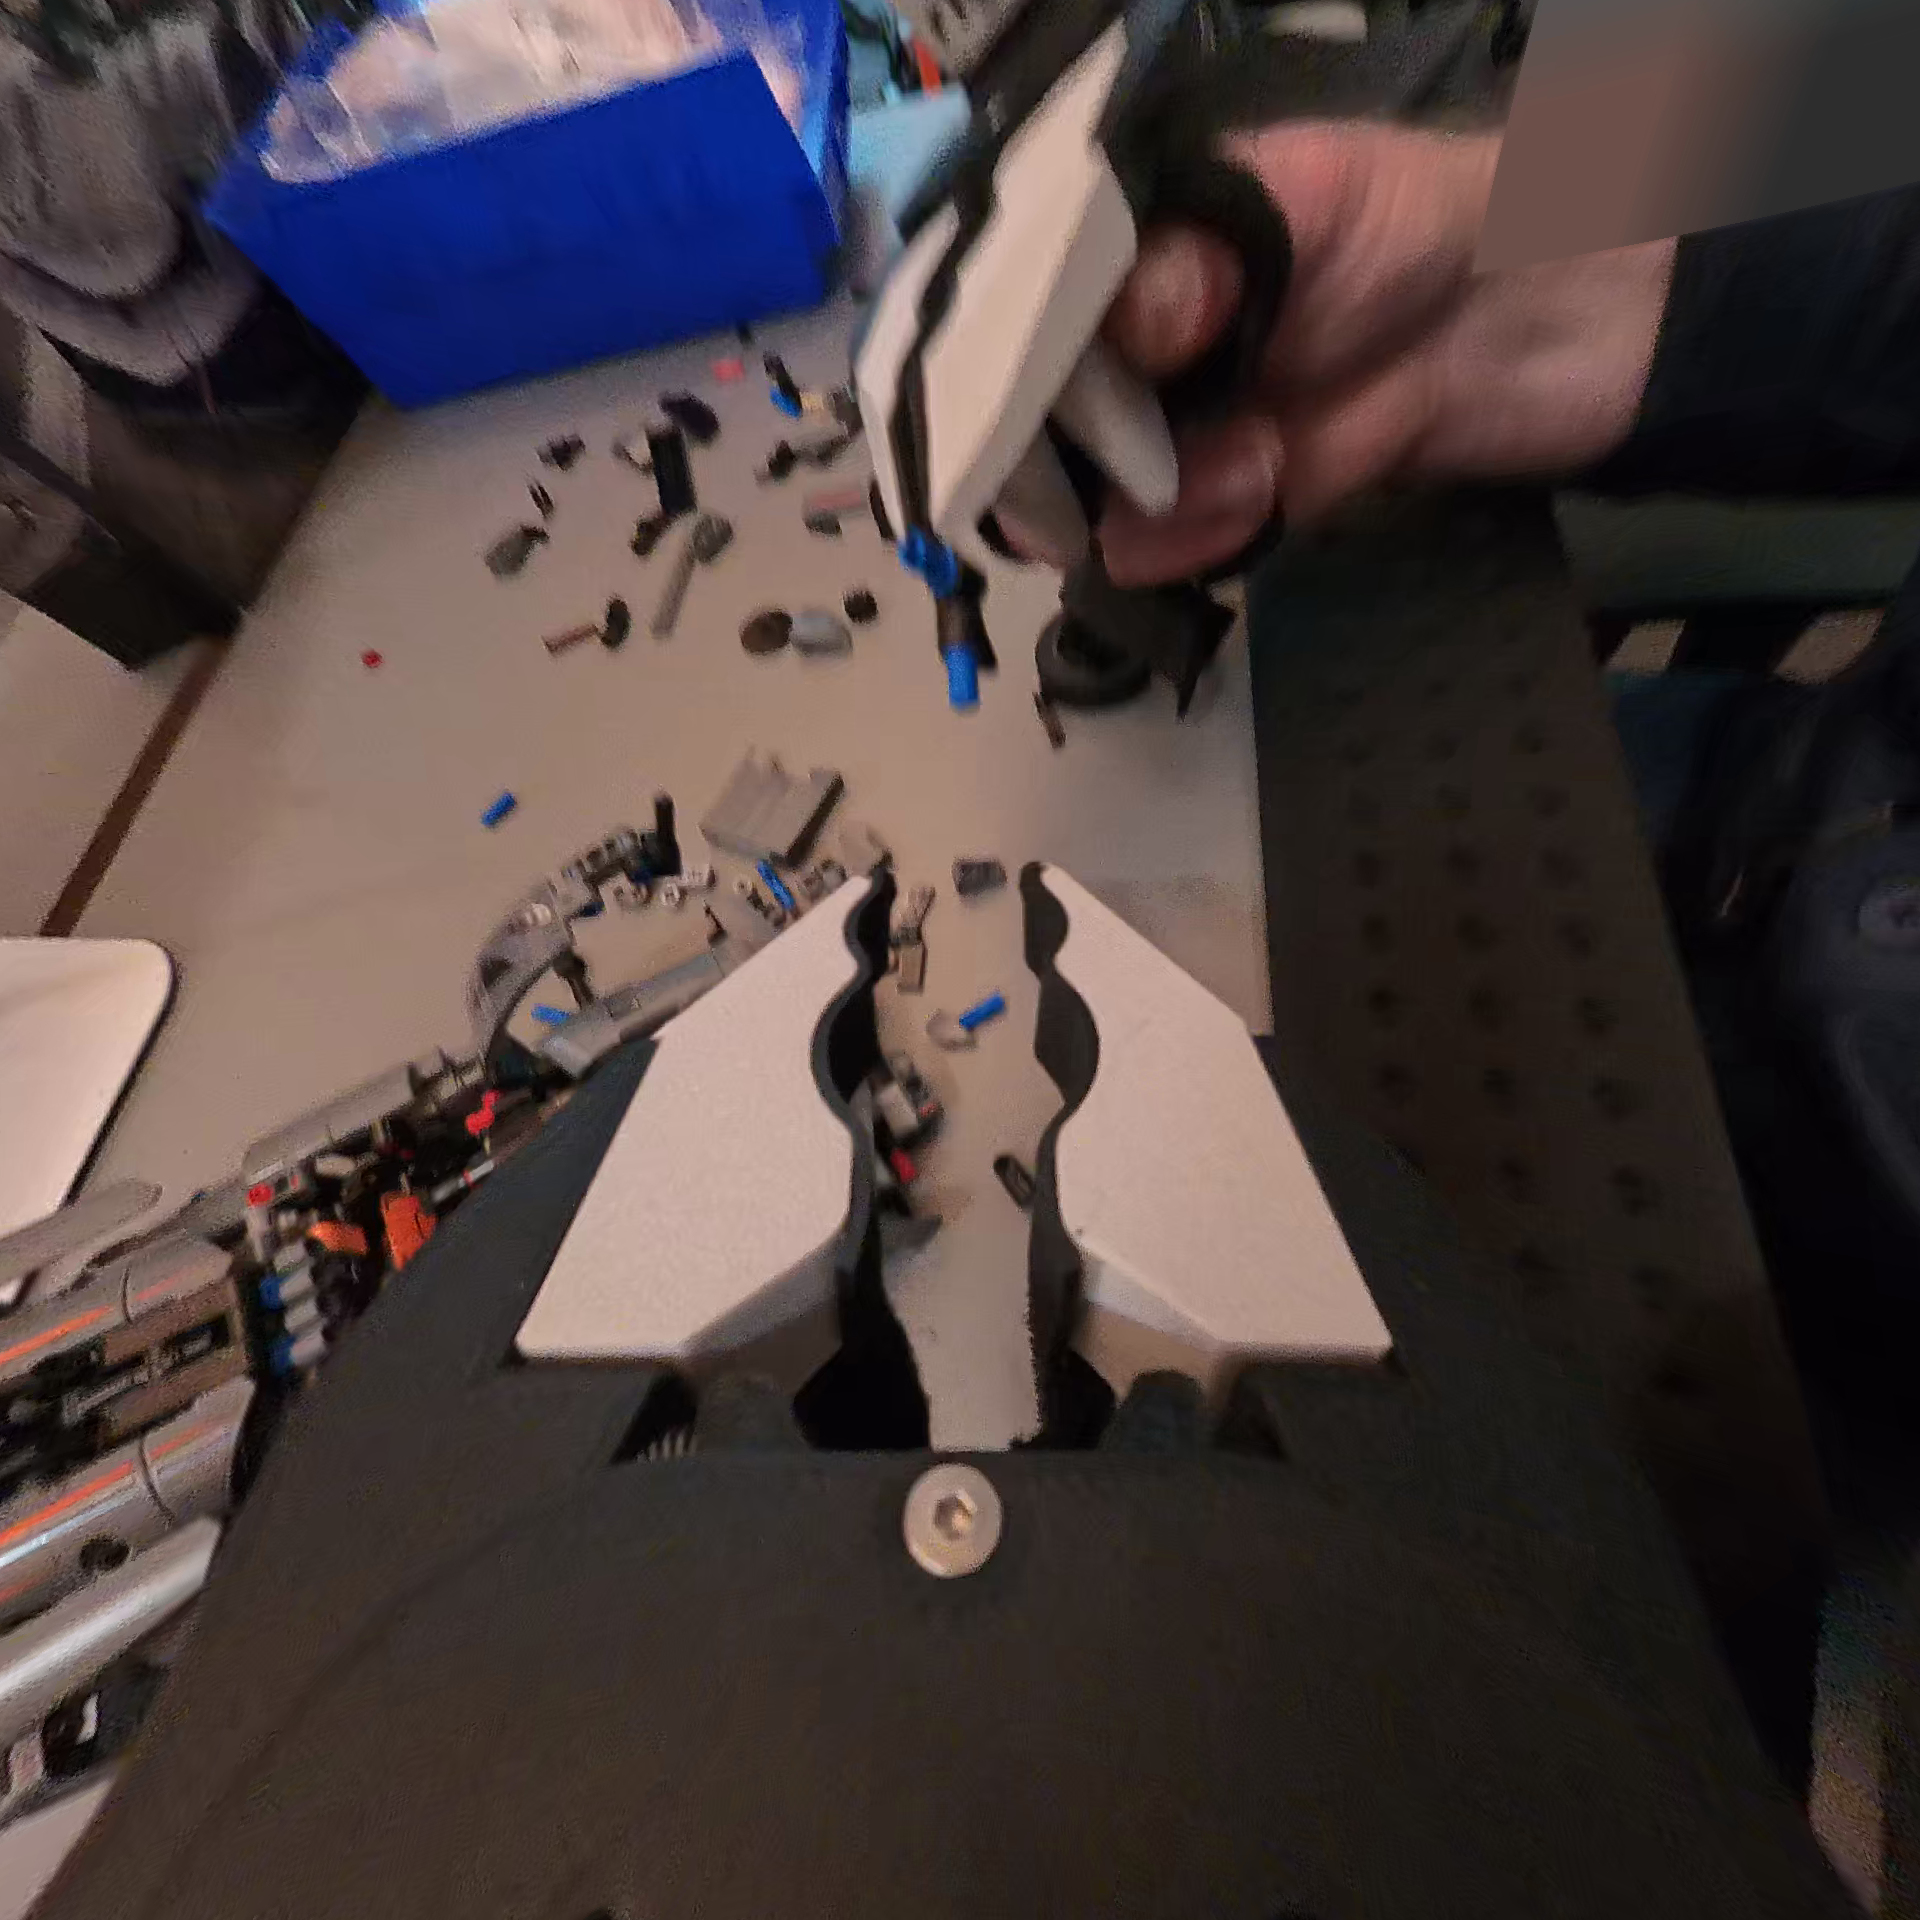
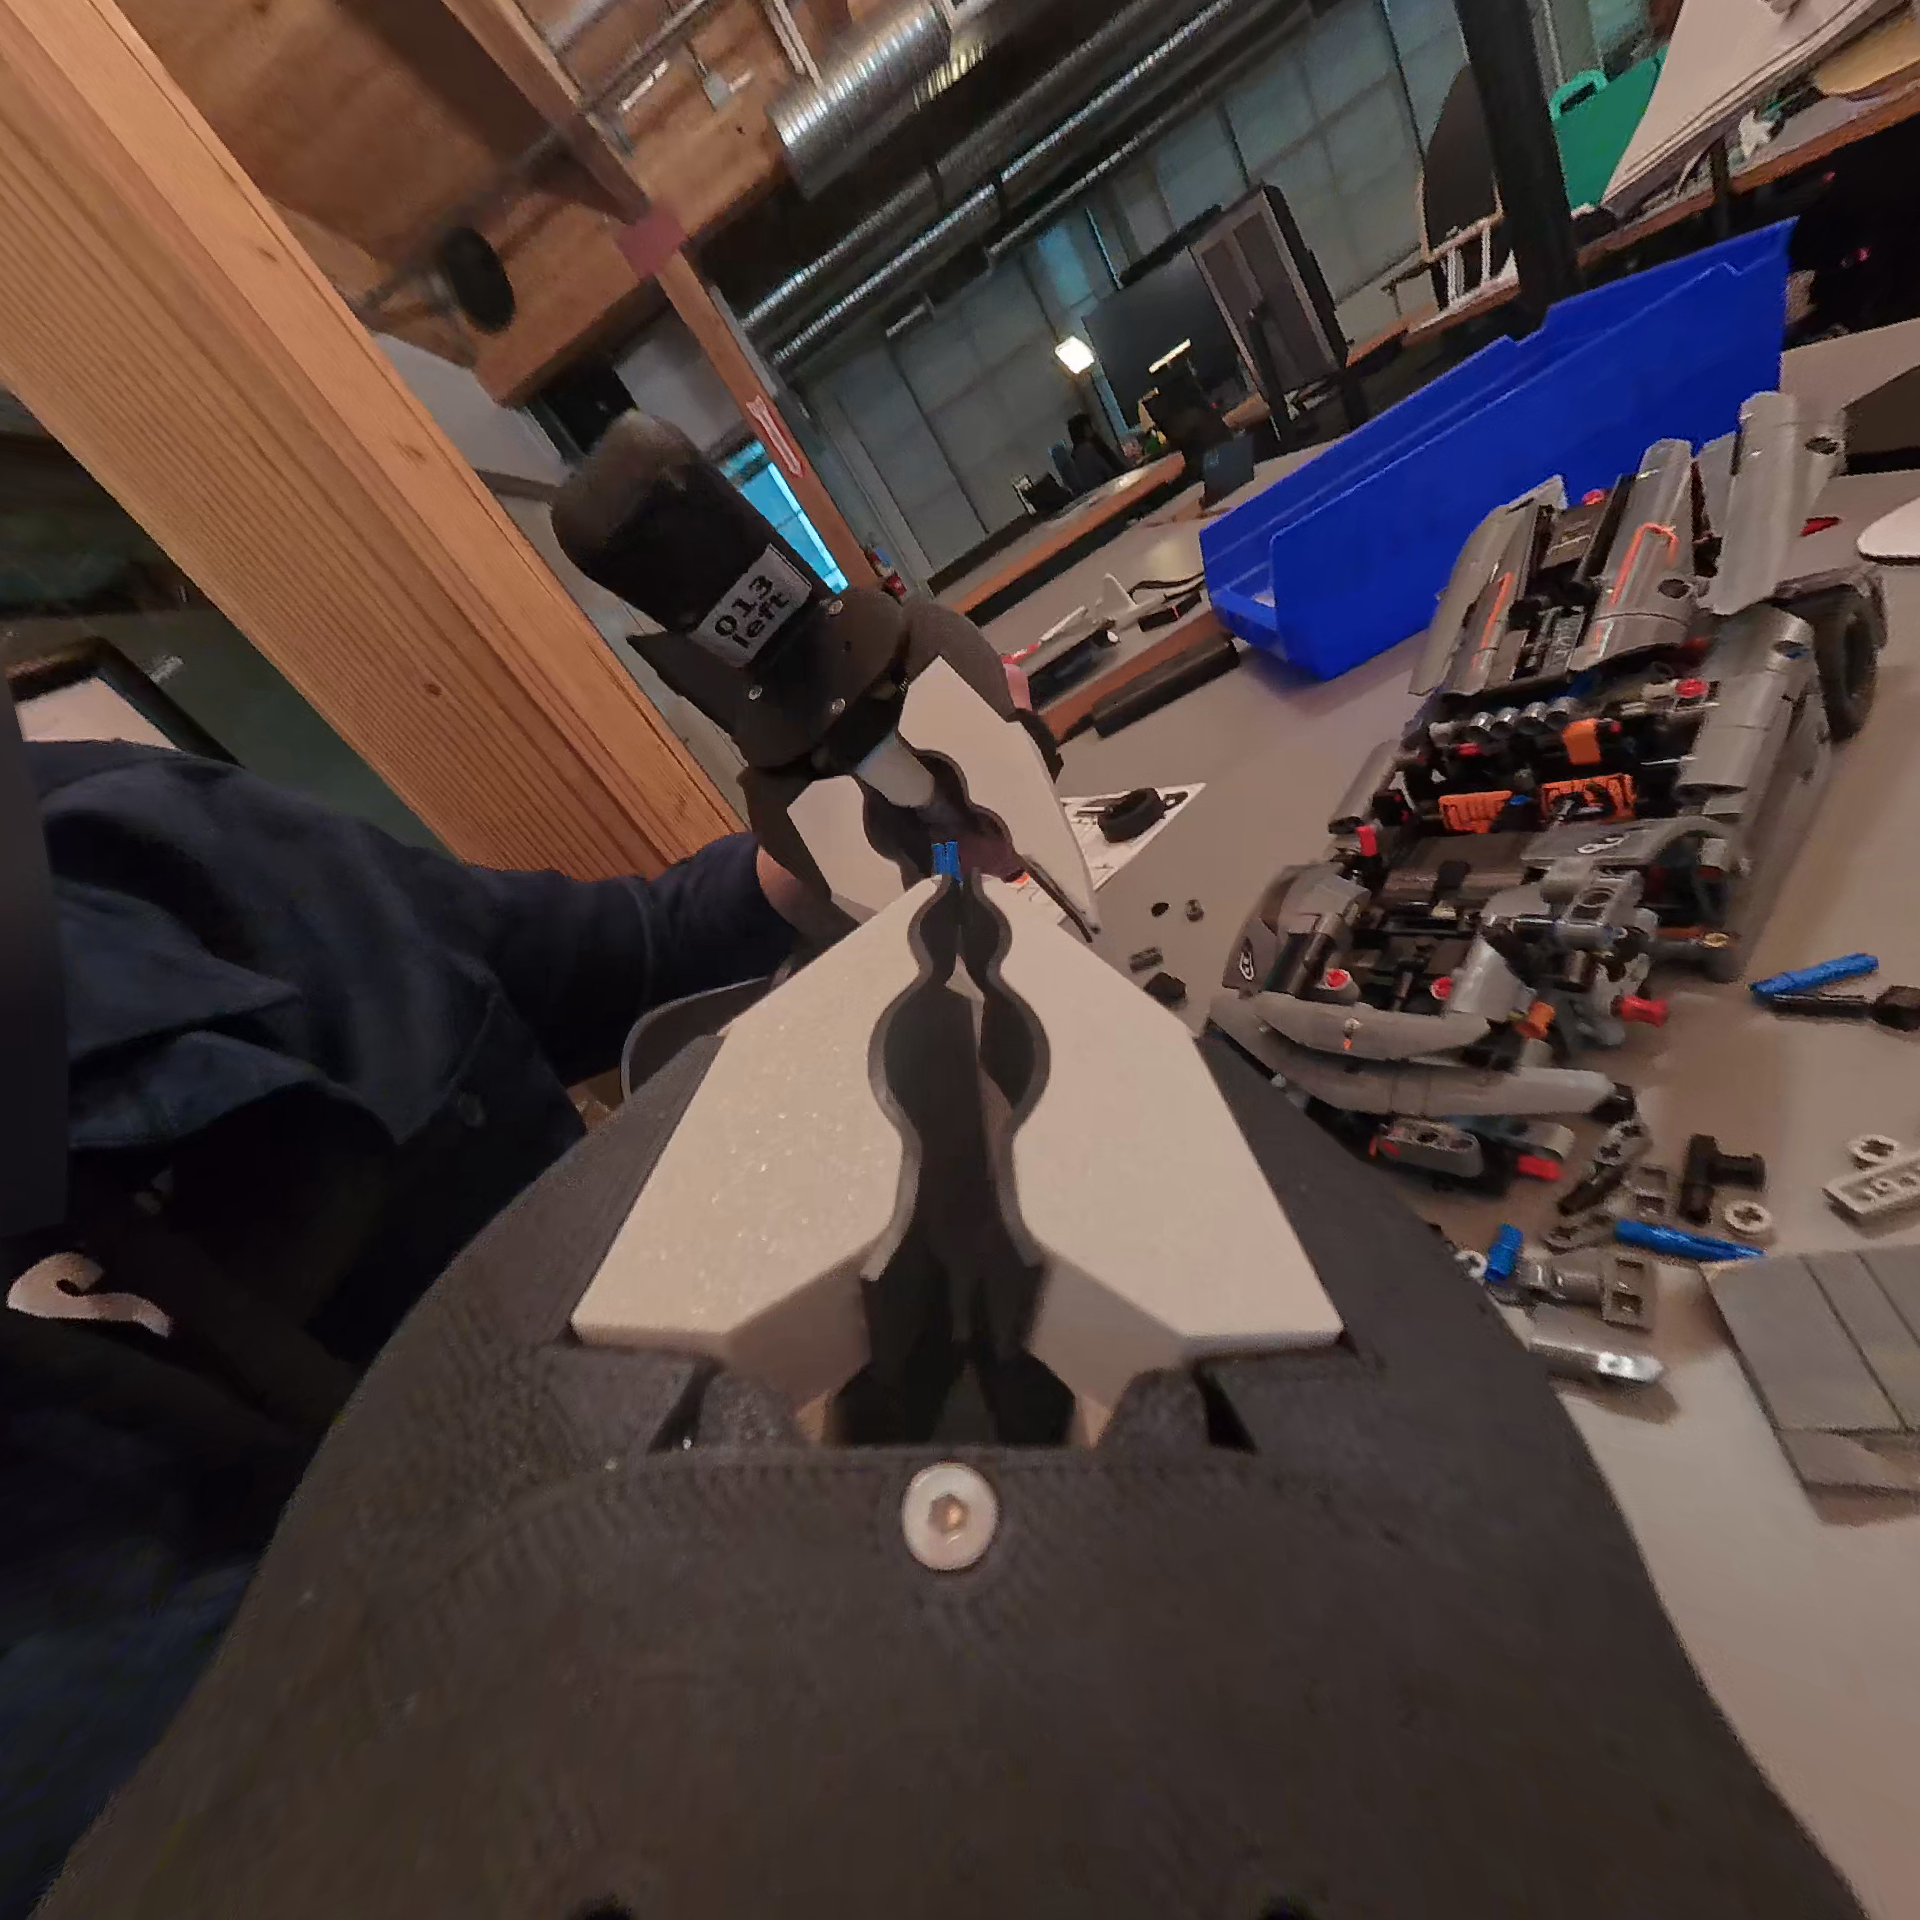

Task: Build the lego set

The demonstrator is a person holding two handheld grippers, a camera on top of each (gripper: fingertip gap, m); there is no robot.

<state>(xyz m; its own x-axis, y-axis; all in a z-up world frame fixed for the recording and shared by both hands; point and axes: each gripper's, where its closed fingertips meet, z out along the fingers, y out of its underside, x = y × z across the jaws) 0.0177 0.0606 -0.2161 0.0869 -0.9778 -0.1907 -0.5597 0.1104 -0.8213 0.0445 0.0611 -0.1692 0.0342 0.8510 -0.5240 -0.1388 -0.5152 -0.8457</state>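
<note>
- The blue bin [image 1: 540, 270] sits at the table's [image 1: 343, 790] far edge; its contents are too blurred to tell.
- Nearer than the bin, loose pieces [image 1: 675, 520] are scattered, with bare tabletop left of them.
- The lego car [image 2: 1579, 831] lies just beside the bin.
- The left gripper [image 1: 956, 894] has its fingers spread, holding nothing.
- The right gripper [image 2: 951, 894] pinches a blue-and-black pin [image 1: 956, 634] above the pieces.

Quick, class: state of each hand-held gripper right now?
Left hand-held gripper: open, holding nothing, above loose pieces on the table.
Right hand-held gripper: shut on a small blue and black piece.
</note>
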